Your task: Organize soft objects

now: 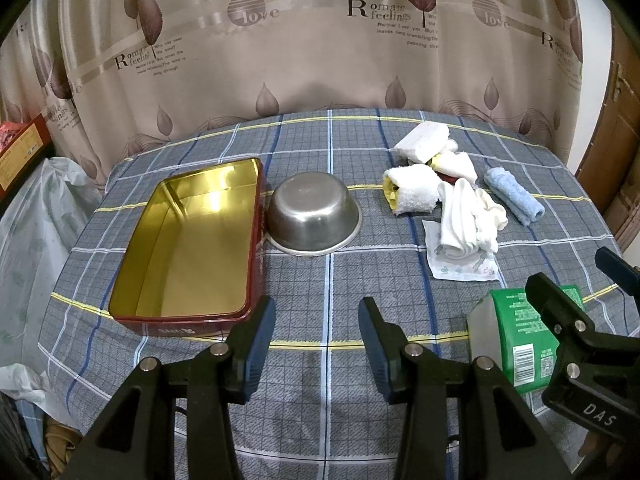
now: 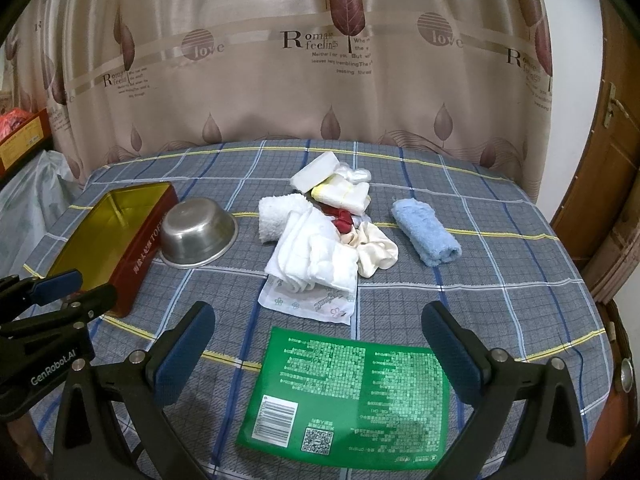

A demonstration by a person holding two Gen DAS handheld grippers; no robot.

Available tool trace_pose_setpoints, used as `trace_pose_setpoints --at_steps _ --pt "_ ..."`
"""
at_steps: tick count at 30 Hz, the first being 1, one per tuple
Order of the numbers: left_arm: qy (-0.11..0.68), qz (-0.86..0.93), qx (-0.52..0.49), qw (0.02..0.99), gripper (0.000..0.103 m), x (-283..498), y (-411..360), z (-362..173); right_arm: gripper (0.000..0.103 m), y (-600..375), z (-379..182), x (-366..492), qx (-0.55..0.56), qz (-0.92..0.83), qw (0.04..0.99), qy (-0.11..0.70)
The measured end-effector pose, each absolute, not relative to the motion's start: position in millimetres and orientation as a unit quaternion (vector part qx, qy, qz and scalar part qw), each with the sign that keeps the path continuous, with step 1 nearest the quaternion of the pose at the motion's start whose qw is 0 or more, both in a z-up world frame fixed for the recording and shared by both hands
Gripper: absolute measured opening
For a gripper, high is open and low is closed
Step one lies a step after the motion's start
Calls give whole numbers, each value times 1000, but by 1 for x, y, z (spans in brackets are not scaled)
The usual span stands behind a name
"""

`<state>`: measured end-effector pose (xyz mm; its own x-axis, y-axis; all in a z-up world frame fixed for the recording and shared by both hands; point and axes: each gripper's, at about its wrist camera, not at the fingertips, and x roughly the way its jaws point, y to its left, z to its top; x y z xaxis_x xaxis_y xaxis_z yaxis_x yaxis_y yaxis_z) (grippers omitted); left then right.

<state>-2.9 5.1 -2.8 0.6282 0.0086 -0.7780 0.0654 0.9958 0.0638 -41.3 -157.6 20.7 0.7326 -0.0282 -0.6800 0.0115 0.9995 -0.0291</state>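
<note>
A heap of soft things lies on the checked cloth: a white towel roll (image 2: 280,216), folded white cloths (image 2: 320,260), a cream scrunchie (image 2: 378,250), a red piece (image 2: 340,218) and a blue towel roll (image 2: 426,232). Nearer, a flat green packet (image 2: 348,392) lies under my right gripper (image 2: 318,320), whose fingers stand wide open on either side of it without pressing. My left gripper (image 1: 316,328) hovers open over bare cloth, nothing between its fingers. To its left is an open red tin (image 1: 192,240) with a gold inside and nothing in it.
A steel bowl (image 1: 314,212) rests upside down beside the tin. A flowered tissue pack (image 2: 308,300) lies under the white cloths. A leaf-printed curtain (image 1: 320,40) hangs behind the table. A wooden door (image 2: 600,200) is at the right and plastic bags (image 1: 36,216) at the left.
</note>
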Motion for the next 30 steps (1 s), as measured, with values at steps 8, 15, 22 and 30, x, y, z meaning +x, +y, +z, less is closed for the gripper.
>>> trace_pose_setpoints --at_steps 8,15,22,30 --pt "431 -15 42 901 44 -3 5 -3 102 -156 21 -42 -12 -11 930 366" --pt "432 -14 44 901 44 -3 4 -4 102 -158 21 -41 -12 -11 930 367" --pt "432 -14 44 900 44 -2 3 -4 102 -154 18 -44 -12 -12 929 369" --pt "434 -15 45 900 44 -3 2 -5 102 -156 20 -44 -13 -11 929 369"
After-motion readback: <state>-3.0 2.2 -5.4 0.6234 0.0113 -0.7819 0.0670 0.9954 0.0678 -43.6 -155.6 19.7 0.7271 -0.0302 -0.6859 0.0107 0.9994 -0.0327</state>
